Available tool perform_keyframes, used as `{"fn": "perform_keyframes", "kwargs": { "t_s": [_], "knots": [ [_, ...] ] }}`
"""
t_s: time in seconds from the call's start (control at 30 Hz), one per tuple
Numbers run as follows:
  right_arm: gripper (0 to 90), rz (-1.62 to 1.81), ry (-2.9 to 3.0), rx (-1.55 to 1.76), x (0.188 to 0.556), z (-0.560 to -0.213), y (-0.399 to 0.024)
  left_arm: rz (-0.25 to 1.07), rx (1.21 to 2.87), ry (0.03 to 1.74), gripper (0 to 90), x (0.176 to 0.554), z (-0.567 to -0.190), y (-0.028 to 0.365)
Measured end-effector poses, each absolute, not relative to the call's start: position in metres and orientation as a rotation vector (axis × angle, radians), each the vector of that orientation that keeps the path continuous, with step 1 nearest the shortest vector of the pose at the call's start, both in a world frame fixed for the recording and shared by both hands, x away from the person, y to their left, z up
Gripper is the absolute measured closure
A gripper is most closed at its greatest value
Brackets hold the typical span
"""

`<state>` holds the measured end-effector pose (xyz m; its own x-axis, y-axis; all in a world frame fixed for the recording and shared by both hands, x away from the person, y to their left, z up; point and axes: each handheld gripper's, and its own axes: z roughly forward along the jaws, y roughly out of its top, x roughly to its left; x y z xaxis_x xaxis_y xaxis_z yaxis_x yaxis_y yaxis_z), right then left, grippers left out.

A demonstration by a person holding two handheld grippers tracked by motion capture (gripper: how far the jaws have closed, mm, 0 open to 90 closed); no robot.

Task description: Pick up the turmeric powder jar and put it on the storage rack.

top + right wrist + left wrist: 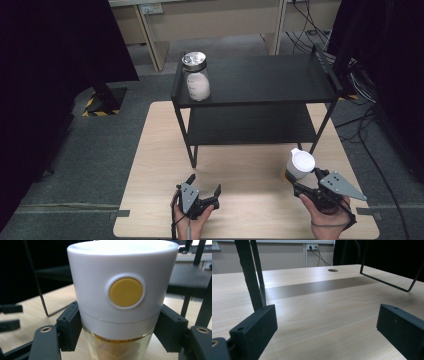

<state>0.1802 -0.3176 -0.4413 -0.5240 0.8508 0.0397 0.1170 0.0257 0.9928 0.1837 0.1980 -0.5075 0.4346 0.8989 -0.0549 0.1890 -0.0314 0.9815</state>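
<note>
White-capped jar (117, 300), clamped between right gripper (117, 332) pads, above table (240, 165)

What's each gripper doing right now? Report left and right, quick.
Left gripper: open, nothing between its jaws, low over the light wooden table.
Right gripper: shut on the white-lidded glass jar of orange-brown powder.

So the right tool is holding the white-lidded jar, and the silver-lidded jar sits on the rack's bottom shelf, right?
Not quite. The silver-lidded jar sits on the top shelf of the rack, as the high view shows. The right tool does hold the white-lidded jar.
</note>
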Motion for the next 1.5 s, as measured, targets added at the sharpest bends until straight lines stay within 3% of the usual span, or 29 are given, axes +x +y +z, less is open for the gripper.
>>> {"fn": "perform_keyframes", "kwargs": {
  "t_s": [1.5],
  "knots": [
    [30.9,1.558,1.563,0.918,0.188,-0.327,-0.318,0.769,1.521,1.002,2.4,0.184,-0.507,0.196]
  ]
}}
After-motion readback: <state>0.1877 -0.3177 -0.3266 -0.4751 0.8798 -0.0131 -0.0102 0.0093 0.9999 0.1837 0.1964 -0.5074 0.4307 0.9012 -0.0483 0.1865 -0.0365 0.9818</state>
